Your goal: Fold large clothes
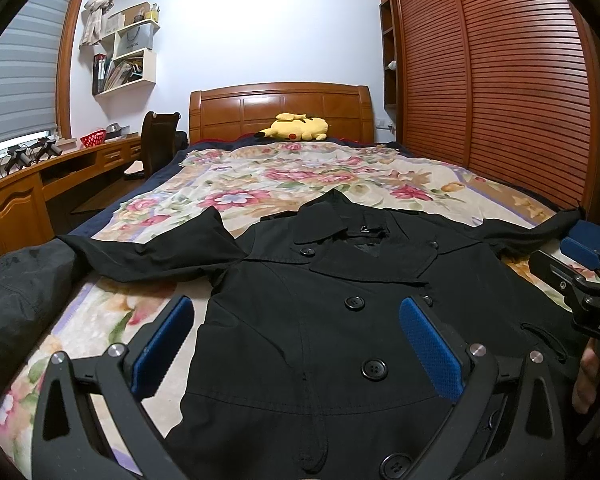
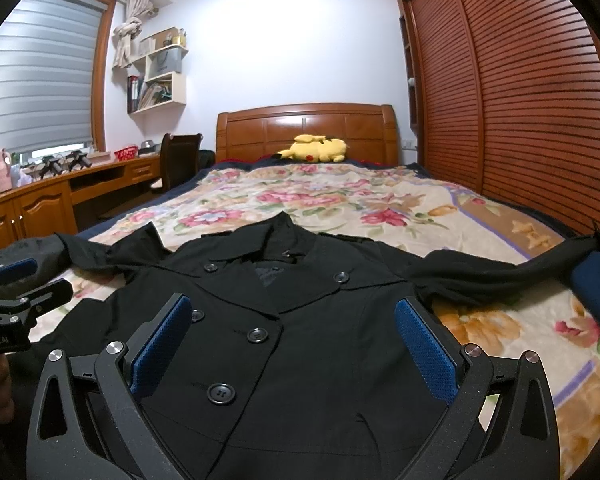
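On the floral bed, both grippers gape above the black coat; only the right view shows a pink vase.

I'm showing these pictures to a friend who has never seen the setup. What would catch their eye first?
Most likely the black coat, spread front-up across the near end of the bed with both sleeves out to the sides. Next, the flowered blanket under it, and the yellow plush toy lying by the wooden headboard. The open tongs of each tool, left and right, frame the coat with blue pads and hold nothing.
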### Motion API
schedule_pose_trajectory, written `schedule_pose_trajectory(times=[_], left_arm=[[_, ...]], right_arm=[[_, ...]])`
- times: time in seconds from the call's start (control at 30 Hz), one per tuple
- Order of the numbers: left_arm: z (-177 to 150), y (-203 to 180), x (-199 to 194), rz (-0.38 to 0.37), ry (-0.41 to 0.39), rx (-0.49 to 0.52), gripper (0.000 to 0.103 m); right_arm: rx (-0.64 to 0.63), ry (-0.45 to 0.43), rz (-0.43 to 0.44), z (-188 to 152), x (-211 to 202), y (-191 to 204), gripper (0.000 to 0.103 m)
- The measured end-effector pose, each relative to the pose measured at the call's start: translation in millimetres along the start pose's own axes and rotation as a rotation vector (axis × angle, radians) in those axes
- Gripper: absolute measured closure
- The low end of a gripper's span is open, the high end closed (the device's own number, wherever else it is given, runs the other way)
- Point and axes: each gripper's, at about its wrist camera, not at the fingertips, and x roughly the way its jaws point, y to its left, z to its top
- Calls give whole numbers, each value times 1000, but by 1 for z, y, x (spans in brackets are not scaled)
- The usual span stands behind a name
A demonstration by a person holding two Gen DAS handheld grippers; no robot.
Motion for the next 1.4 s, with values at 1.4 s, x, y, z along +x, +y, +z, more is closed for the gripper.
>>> schedule_pose_trajectory(times=[1.4], left_arm=[[5,2,-4,2,-9,-2,0]], right_arm=[[2,0,0,0,0,1,0]])
